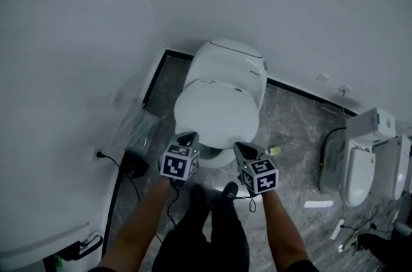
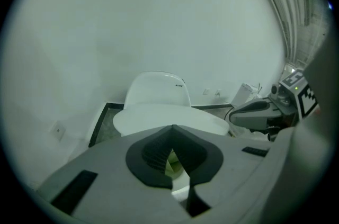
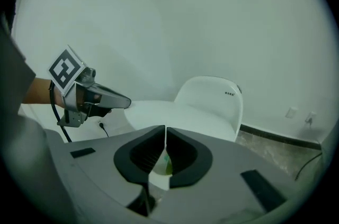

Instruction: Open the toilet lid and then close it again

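Note:
A white toilet (image 1: 226, 68) stands against the wall with its lid (image 1: 217, 111) down. Both grippers hover side by side at the lid's front edge, with nothing between their jaws. My left gripper (image 1: 188, 136) is at the front left; its pads meet at the tips, so it is shut (image 2: 172, 127). The right gripper (image 1: 241, 147) is at the front right, and its pads also lie together (image 3: 164, 130). In the left gripper view the lid (image 2: 153, 117) lies just beyond the jaws, with the right gripper (image 2: 253, 113) beside it. The right gripper view shows the lid (image 3: 172, 112) and the left gripper (image 3: 108, 98).
Two more white toilets (image 1: 364, 164) stand on the floor at the right, with a cable beside them. A black plug and cord (image 1: 134, 164) and a clear plastic wrap (image 1: 138, 126) lie at the left by the wall. The person's dark legs (image 1: 206, 226) are below the grippers.

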`<state>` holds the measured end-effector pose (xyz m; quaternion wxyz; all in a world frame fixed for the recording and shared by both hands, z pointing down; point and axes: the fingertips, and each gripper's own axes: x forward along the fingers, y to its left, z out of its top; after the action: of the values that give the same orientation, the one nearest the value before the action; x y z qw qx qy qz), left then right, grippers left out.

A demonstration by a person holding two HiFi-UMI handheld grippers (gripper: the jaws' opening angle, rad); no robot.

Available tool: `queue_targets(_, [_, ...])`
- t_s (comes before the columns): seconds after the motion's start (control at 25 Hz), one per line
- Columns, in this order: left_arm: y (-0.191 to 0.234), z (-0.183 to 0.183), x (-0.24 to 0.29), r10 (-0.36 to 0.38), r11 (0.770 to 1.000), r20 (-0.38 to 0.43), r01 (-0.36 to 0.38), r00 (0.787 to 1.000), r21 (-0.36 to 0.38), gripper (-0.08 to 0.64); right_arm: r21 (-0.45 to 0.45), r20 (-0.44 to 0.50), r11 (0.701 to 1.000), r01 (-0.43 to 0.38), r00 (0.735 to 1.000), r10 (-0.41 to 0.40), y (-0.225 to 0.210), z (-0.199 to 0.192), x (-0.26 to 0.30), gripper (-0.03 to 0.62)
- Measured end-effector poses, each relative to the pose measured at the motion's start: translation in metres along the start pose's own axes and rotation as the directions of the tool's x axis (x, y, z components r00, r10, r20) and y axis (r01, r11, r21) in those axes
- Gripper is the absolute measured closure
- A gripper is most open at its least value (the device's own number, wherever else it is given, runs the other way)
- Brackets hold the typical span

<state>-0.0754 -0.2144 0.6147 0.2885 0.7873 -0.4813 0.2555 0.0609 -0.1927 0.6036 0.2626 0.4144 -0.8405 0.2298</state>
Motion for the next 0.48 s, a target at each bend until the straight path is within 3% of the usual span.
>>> queue_targets(0.24, [0.004,-0.030,0.004,0.014,1.000,-0.040,-0.014,0.999,-0.008,0.553,0.094,-0.065,0.995,-0.015,0.998,0.022,0.006,-0.038,0.013,0.577])
queue_targets(0.48, [0.007,-0.062,0.010,0.026,0.999,-0.085,-0.028,0.996,-0.021,0.552,0.103,-0.120,0.994,-0.026,0.992,0.039,0.013,-0.067,0.022,0.577])
